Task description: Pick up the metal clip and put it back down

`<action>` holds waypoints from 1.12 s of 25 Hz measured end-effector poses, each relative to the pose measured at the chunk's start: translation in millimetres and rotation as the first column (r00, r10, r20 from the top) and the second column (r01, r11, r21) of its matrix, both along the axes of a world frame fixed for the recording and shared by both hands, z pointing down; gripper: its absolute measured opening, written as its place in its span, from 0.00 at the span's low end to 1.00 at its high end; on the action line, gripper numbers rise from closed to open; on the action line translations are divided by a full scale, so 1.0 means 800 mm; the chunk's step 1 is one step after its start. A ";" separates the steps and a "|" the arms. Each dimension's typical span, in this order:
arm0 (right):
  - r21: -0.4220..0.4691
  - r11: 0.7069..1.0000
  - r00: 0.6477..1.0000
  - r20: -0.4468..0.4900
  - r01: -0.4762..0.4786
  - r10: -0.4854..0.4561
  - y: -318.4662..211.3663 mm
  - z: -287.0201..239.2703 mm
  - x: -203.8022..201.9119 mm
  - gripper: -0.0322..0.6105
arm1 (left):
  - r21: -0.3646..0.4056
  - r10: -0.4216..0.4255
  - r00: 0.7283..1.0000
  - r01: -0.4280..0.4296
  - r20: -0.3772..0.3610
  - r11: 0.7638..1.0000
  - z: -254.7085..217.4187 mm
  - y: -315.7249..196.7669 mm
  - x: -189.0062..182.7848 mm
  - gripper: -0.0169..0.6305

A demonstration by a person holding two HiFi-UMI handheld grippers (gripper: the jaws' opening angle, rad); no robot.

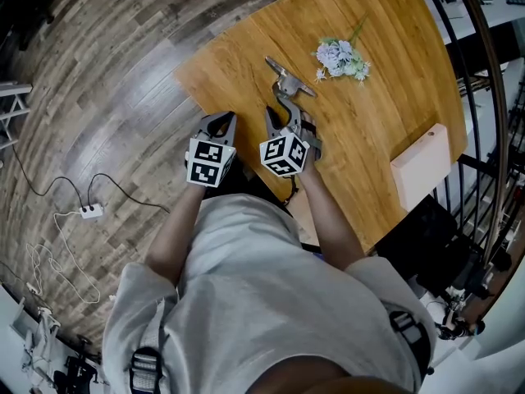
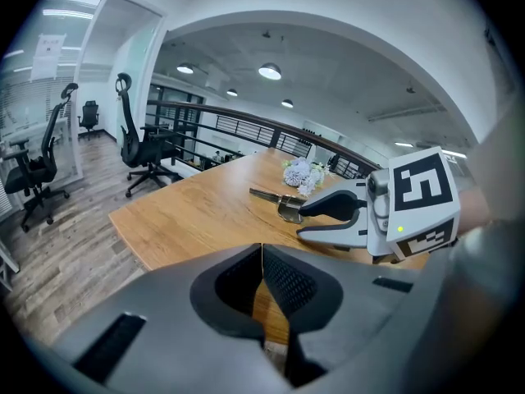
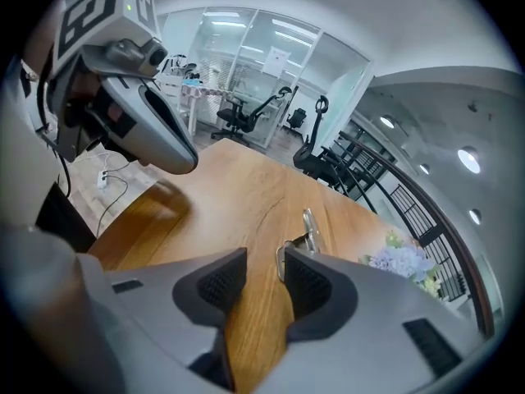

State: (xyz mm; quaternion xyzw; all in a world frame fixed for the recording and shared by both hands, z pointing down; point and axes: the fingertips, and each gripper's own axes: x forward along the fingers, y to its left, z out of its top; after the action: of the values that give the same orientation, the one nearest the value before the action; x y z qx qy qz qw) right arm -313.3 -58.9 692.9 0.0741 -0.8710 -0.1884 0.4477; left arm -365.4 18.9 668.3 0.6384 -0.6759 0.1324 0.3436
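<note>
Jaws apart and empty, our right gripper [image 3: 261, 271] sits just short of the metal clip [image 3: 309, 230], left gripper [image 2: 262, 263] pinched together; any sideways drift could knock it away.

A: Table [image 1: 394, 113] col?
B: Honey-orange wood grain. Floor [image 1: 98, 80] grey-brown planks, streaky.
A: Metal clip [image 1: 289, 84]?
B: Shiny silver-grey. Flowers [image 1: 340, 58]: pale lilac & white, green leaves.
A: Grippers?
B: Left gripper [image 2: 262, 257] & right gripper [image 3: 264, 261] both light grey. Pads [image 3: 308, 290] dark charcoal w/ fine cross-hatch. The 2 cubes [image 1: 285, 154] white w/ black square markers.
A: Rest?
B: Box [image 1: 422, 167] plain peach-pink. Shirt [image 1: 246, 286] light grey. Cable [image 1: 66, 220] white. Office chairs [image 2: 139, 142] black. Railing [image 2: 246, 130] dark, approx. black.
</note>
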 end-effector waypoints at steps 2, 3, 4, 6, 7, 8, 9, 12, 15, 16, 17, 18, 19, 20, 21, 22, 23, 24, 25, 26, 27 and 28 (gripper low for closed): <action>-0.017 1.000 1.000 -0.002 -0.005 0.005 0.003 0.002 0.007 0.29 | -0.006 0.009 1.000 -0.009 -0.002 1.000 0.001 0.000 0.006 0.06; -0.026 1.000 1.000 0.000 -0.007 0.007 0.004 0.002 0.010 0.29 | -0.006 0.011 1.000 -0.011 -0.001 1.000 0.001 -0.001 0.009 0.06; -0.037 0.999 1.000 0.005 -0.011 0.011 0.005 0.002 0.014 0.29 | -0.008 0.014 1.000 -0.014 -0.001 1.000 0.001 -0.002 0.013 0.06; -0.064 0.998 0.999 0.024 -0.030 0.032 0.005 -0.001 0.022 0.29 | -0.010 0.022 1.000 -0.022 -0.003 1.000 0.001 -0.007 0.020 0.07; -0.080 0.996 0.998 0.038 -0.045 0.048 0.005 -0.002 0.026 0.29 | -0.010 0.028 1.000 -0.028 -0.003 1.000 0.000 -0.009 0.024 0.06; -0.098 0.993 0.996 0.051 -0.061 0.066 0.005 -0.005 0.031 0.29 | -0.010 0.033 0.999 -0.033 -0.003 0.999 0.000 -0.012 0.028 0.07; -0.115 0.990 0.994 0.064 -0.076 0.084 0.005 -0.008 0.035 0.29 | -0.009 0.040 0.999 -0.040 -0.002 0.999 -0.001 -0.014 0.033 0.06; -0.155 0.981 0.986 0.102 -0.118 0.135 0.006 -0.019 0.053 0.25 | -0.009 0.059 0.998 -0.059 -0.005 0.998 -0.004 -0.021 0.051 0.06; -0.199 0.965 0.966 0.161 -0.168 0.202 0.005 -0.037 0.073 0.12 | -0.007 0.085 0.996 -0.086 -0.005 0.996 -0.009 -0.031 0.071 0.06; -0.220 0.957 0.957 0.176 -0.190 0.230 0.004 -0.042 0.081 0.11 | -0.006 0.096 0.995 -0.096 -0.005 0.995 -0.011 -0.035 0.079 0.06; -0.243 0.946 0.947 0.186 -0.215 0.263 0.002 -0.048 0.090 0.11 | -0.005 0.107 0.994 -0.107 -0.007 0.994 -0.013 -0.040 0.088 0.06; -0.266 0.932 0.934 0.194 -0.244 0.300 -0.001 -0.053 0.100 0.10 | -0.002 0.118 0.993 -0.118 -0.010 0.993 -0.015 -0.044 0.097 0.06; -0.288 0.917 0.920 0.200 -0.274 0.338 -0.004 -0.059 0.110 0.10 | 0.001 0.130 0.991 -0.130 -0.013 0.991 -0.017 -0.048 0.106 0.06; -0.307 0.902 0.904 0.208 -0.302 0.373 -0.007 -0.065 0.121 0.10 | 0.004 0.142 0.990 -0.142 -0.015 0.990 -0.020 -0.051 0.115 0.06; -0.322 0.889 0.888 0.217 -0.326 0.404 -0.011 -0.072 0.131 0.10 | 0.008 0.153 0.988 -0.153 -0.016 0.988 -0.024 -0.054 0.125 0.06; -0.332 0.877 0.874 0.226 -0.346 0.431 -0.015 -0.078 0.142 0.09 | 0.010 0.164 0.986 -0.164 -0.015 0.986 -0.027 -0.056 0.135 0.06; -0.338 0.867 0.860 0.233 -0.366 0.454 -0.018 -0.084 0.154 0.09 | 0.012 0.176 0.984 -0.176 -0.012 0.984 -0.030 -0.058 0.145 0.06; -0.342 0.856 0.846 0.238 -0.387 0.477 -0.021 -0.088 0.166 0.09 | 0.014 0.190 0.982 -0.190 -0.010 0.982 -0.032 -0.060 0.155 0.06; -0.344 0.846 0.832 0.243 -0.407 0.499 -0.024 -0.092 0.178 0.09 | 0.018 0.207 0.978 -0.206 -0.008 0.978 -0.035 -0.063 0.165 0.06; -0.344 0.837 0.818 0.249 -0.426 0.518 -0.027 -0.095 0.189 0.09 | 0.025 0.224 0.975 -0.224 -0.005 0.974 -0.039 -0.068 0.174 0.06; -0.341 0.829 0.804 0.258 -0.444 0.537 -0.031 -0.099 0.200 0.09 | 0.033 0.241 0.971 -0.240 -0.002 0.970 -0.043 -0.074 0.182 0.06; -0.337 0.820 0.788 0.269 -0.462 0.554 -0.035 -0.102 0.210 0.09 | 0.041 0.256 0.967 -0.256 0.003 0.966 -0.047 -0.079 0.190 0.06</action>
State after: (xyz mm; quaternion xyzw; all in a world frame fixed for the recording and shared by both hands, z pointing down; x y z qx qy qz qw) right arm -145.1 -86.9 611.0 0.2826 -0.9006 0.0695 0.3229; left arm -213.3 -44.2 630.8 0.7274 -0.5901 0.1608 0.3112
